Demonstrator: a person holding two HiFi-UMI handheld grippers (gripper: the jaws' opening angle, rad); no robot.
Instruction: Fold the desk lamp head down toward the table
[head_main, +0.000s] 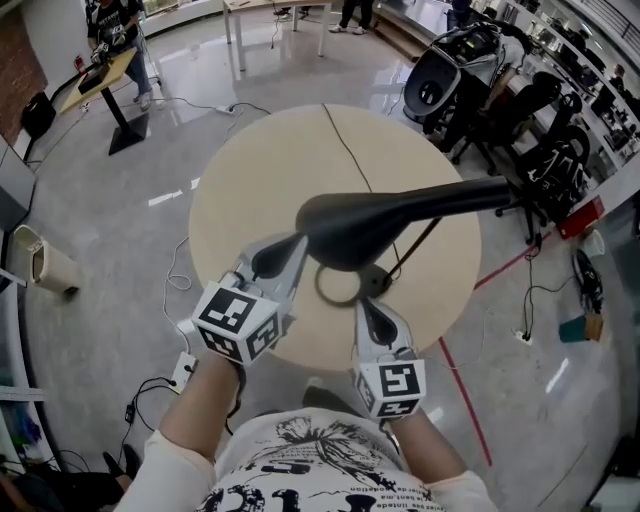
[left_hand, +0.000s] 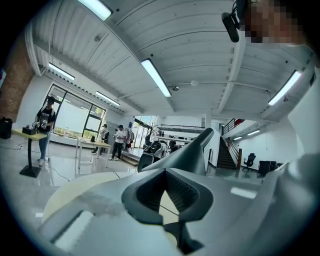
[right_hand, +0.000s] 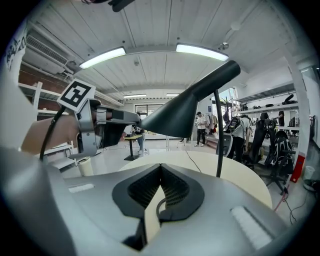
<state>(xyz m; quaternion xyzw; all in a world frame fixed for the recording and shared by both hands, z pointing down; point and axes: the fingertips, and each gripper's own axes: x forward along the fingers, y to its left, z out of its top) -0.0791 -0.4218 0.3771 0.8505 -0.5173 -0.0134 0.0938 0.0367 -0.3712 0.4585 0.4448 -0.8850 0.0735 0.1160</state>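
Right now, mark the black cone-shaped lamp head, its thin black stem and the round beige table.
black cone-shaped lamp head (head_main: 345, 225): head view, top of the shade.
thin black stem (right_hand: 217, 135): right gripper view, mid-length.
round beige table (head_main: 260, 170): head view, bare top left of the cord.

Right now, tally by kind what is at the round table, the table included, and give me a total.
Desk lamp: 1
Round table: 1
Grippers: 2, the left gripper and the right gripper
Total: 4
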